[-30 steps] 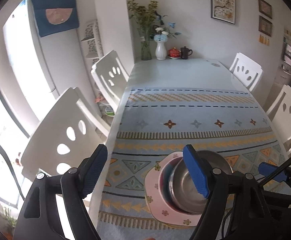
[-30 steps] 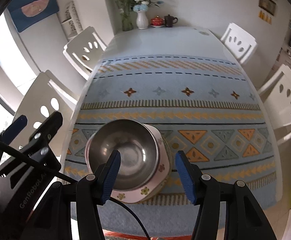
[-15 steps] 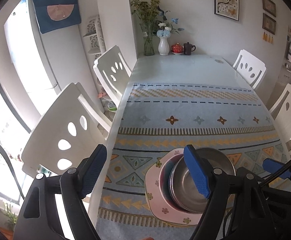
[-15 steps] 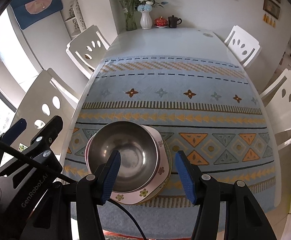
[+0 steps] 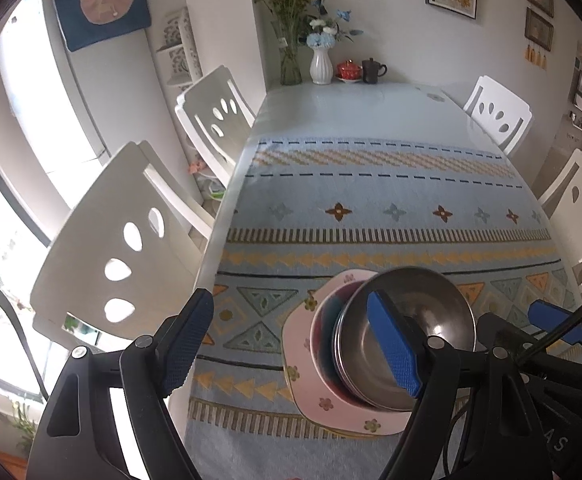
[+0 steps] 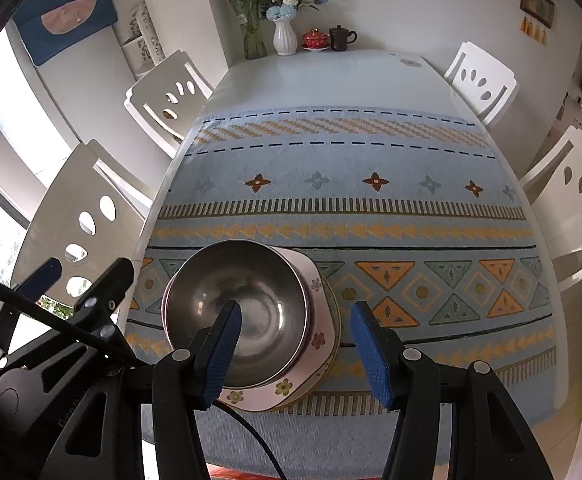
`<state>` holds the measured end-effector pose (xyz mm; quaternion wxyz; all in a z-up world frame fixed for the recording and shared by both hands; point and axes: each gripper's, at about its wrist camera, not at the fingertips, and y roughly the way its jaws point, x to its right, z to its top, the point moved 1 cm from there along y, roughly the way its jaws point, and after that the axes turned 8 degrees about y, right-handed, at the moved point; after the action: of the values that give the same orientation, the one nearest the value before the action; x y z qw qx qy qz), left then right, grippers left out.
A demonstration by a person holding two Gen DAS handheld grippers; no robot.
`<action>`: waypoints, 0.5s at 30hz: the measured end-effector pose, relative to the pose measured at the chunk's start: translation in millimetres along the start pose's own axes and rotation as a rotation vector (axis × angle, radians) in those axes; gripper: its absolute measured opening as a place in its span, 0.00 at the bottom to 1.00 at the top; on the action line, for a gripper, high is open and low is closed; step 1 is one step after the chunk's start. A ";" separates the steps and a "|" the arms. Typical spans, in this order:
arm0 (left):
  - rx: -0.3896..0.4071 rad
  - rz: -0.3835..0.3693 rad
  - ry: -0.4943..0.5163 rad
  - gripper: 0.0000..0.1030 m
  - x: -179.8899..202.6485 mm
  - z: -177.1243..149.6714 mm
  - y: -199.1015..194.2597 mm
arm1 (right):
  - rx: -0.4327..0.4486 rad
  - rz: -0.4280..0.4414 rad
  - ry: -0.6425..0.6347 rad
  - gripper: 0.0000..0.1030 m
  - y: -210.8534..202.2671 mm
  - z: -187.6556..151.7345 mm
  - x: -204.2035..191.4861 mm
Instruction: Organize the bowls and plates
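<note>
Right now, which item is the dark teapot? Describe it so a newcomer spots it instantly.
Follow the long table to its far end against the wall, past the patterned cloth. A row stands there: glass vase, white vase, red lidded cup, then the dark teapot. It is the rightmost, the only dark brown piece, handle right.

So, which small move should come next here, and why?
Probably draw both tools back. The steel bowl already sits nested in the stack on the pink plate, and the left tool and right tool hover open, holding nothing.
</note>
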<state>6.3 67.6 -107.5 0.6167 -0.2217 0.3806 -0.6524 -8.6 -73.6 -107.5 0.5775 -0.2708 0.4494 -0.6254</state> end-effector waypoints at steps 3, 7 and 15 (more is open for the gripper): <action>-0.014 -0.007 0.005 0.76 1.1 -1.3 3.0 | -0.005 -0.004 0.009 0.53 2.5 -1.0 1.5; -0.026 -0.016 0.003 0.76 -0.5 -0.8 6.5 | -0.013 -0.005 0.015 0.53 4.4 -1.3 1.1; -0.024 -0.020 -0.003 0.76 -4.7 1.1 8.6 | 0.000 -0.019 -0.004 0.53 3.4 1.3 -4.6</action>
<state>13.3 72.4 -112.6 0.6081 -0.2339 0.3851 -0.6536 -5.0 -69.2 -109.0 0.5725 -0.2761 0.4459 -0.6303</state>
